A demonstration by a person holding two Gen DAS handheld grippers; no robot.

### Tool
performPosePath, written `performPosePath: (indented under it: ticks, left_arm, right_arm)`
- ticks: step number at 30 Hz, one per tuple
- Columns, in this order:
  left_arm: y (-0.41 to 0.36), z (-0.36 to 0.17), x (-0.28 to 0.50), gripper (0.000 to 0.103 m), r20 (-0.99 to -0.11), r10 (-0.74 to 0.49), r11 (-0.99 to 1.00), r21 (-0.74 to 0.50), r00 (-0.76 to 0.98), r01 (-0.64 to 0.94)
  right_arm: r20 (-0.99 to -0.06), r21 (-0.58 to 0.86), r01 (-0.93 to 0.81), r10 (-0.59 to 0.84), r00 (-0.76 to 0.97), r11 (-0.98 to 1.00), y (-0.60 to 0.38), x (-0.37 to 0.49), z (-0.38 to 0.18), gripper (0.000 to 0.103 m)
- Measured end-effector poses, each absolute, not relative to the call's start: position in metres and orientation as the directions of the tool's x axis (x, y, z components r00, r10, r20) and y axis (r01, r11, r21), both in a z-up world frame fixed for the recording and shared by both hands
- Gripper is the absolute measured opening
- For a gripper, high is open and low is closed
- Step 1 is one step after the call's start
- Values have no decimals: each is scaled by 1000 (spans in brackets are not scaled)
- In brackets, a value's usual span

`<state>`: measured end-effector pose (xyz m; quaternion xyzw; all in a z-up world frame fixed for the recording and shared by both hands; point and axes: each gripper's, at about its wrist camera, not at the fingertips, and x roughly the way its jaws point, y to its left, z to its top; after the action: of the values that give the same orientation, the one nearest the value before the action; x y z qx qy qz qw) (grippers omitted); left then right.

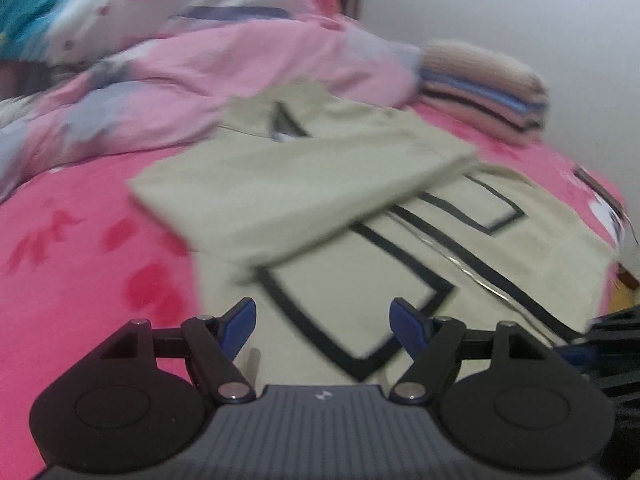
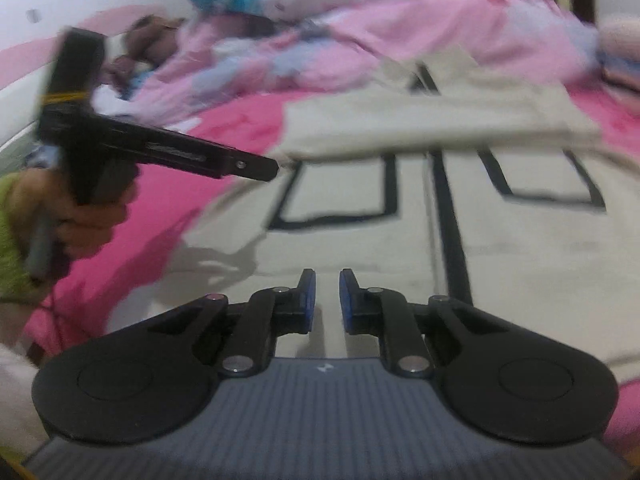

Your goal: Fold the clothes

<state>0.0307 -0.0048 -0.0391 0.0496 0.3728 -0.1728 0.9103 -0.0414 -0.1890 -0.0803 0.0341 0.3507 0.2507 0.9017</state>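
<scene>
A beige garment (image 1: 304, 184) with black rectangle outlines lies spread on the pink bed sheet (image 1: 80, 280). One part of it is folded across the top as a plain flap (image 2: 420, 128). My left gripper (image 1: 323, 308) hovers open over the garment's near edge with nothing between its blue pads. In the right wrist view the left gripper (image 2: 268, 169) shows from the side, its tip at the flap's left corner. My right gripper (image 2: 327, 280) hangs over the garment (image 2: 360, 248), jaws nearly together with a narrow empty gap.
A rumpled pink patterned blanket (image 1: 240, 60) is heaped along the far side of the bed. A folded striped stack (image 1: 484, 92) sits at the far right by the white wall (image 1: 500, 0). A hand (image 2: 92, 220) holds the left gripper's handle.
</scene>
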Motion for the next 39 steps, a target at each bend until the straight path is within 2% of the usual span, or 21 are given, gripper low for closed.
performPosePath:
  ticks: [5, 8, 13, 18, 24, 29, 35, 39]
  left_arm:
    - [-34, -53, 32, 75, -725, -293, 913, -19, 624, 407]
    - [-40, -55, 36, 75, -729, -303, 911, -32, 614, 411]
    - [-49, -61, 48, 75, -742, -293, 917, -39, 603, 397]
    - [-51, -71, 57, 79, -769, -264, 927, -34, 582, 374]
    - [-53, -74, 64, 90, -784, -247, 934, -35, 570, 356]
    - [-58, -75, 68, 95, -796, -225, 942, -30, 562, 335]
    - [-61, -77, 71, 102, -806, -194, 954, -21, 559, 300]
    - [-65, -77, 71, 103, -810, -174, 956, -3, 560, 292]
  right_arm:
    - [-629, 283, -440, 512, 585, 852, -201, -63, -84, 12]
    - [-606, 255, -417, 481, 634, 872, -225, -73, -66, 13]
    - [-562, 219, -229, 315, 765, 948, -275, -50, -53, 13]
    - [-664, 120, -94, 150, 732, 988, -299, -35, -85, 13]
    - [-674, 201, -22, 154, 723, 979, -330, -60, -77, 15]
    - [-605, 288, 13, 171, 777, 958, -343, -56, -59, 16]
    - [-581, 265, 6, 155, 799, 964, -334, -16, -59, 20]
    - [-582, 245, 16, 134, 802, 969, -326, 9, -66, 25]
